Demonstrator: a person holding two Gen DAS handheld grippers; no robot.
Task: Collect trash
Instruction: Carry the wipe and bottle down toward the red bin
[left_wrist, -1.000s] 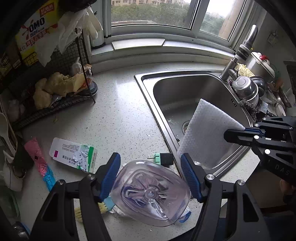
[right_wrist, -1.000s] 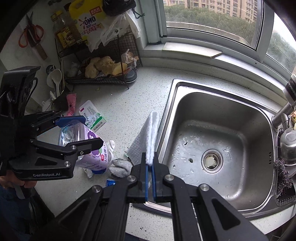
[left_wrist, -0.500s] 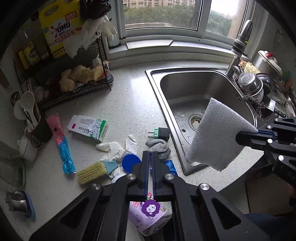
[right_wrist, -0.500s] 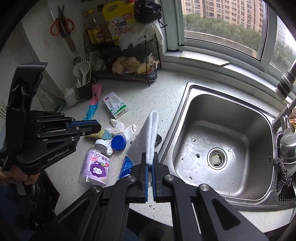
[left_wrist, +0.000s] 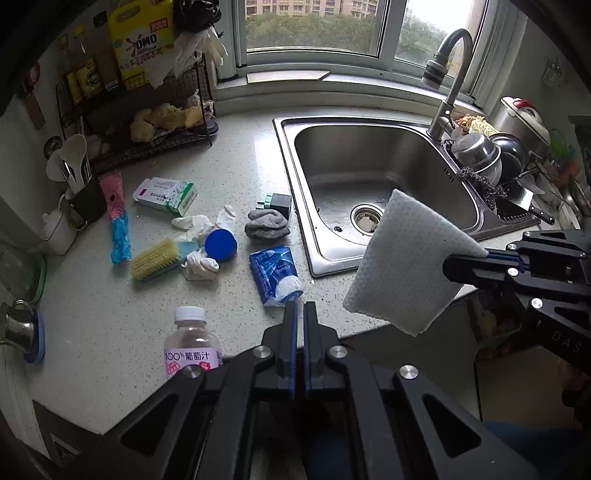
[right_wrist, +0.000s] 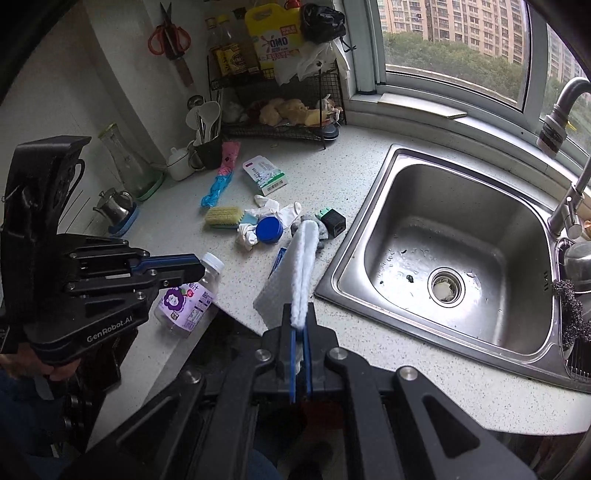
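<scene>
My right gripper (right_wrist: 300, 325) is shut on a white cloth (left_wrist: 402, 266), holding it in the air off the counter's front edge; the cloth also shows edge-on in the right wrist view (right_wrist: 295, 273). My left gripper (left_wrist: 300, 314) is shut and empty, held above the counter's front edge. A grape juice bottle (left_wrist: 192, 347) lies on the counter beside it, also in the right wrist view (right_wrist: 190, 299). Trash on the counter: a blue tissue pack (left_wrist: 275, 273), a grey rag (left_wrist: 266, 225), white gloves (left_wrist: 199, 225), a blue lid (left_wrist: 221, 245), a green-white box (left_wrist: 166, 195).
The steel sink (left_wrist: 373, 177) is at the right with a faucet (left_wrist: 448, 85) and dishes (left_wrist: 491, 155) beyond. A scrub brush (left_wrist: 157, 258), pink-blue wrapper (left_wrist: 118, 218), black plug (left_wrist: 280, 201), wire rack (left_wrist: 147, 122) and utensil cup (left_wrist: 83, 195) stand at the left.
My left gripper let go of the juice bottle, shut and pulled back up; the bottle now lies on the counter. My right gripper drew back with the cloth.
</scene>
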